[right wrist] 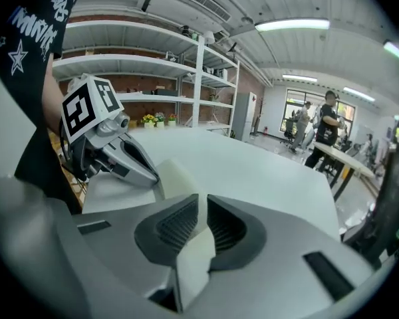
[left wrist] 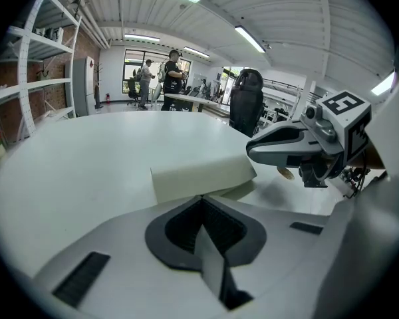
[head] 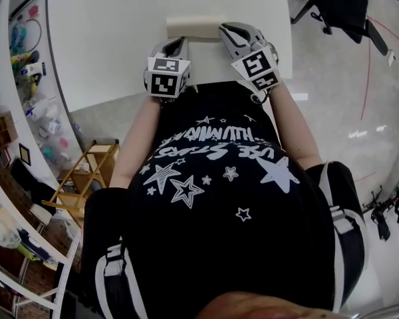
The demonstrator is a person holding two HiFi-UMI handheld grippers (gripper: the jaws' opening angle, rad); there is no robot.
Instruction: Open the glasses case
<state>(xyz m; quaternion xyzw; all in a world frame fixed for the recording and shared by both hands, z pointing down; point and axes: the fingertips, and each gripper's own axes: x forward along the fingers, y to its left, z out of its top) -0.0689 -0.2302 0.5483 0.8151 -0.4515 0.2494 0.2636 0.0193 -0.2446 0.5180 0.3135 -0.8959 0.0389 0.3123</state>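
Over on the far left, the shelving (head: 16,52) is crammed with odds and ends, and a wooden stool (head: 86,171) stands below the edge of the white table (head: 113,38). Moving in, the left gripper (head: 177,44) points away from the person's dark star-print shirt (head: 213,178), its tips right at the near left edge of the glasses case (head: 194,26). Its own view has the jaws pressed together with a thin pale strip pinched between the ribbed pads, which looks like an edge of the case, and the cream body of the case sits just past the tips. The case lies flat near the table's front edge, squarely between the two tools. On to the right gripper (head: 227,32), which comes in at the case's right end. In its own view the jaws are clamped on a cream flap of the case, which fills the narrow slot between the pads. Further right, bare grey floor, and a black office chair (head: 342,5) stands well clear of the table
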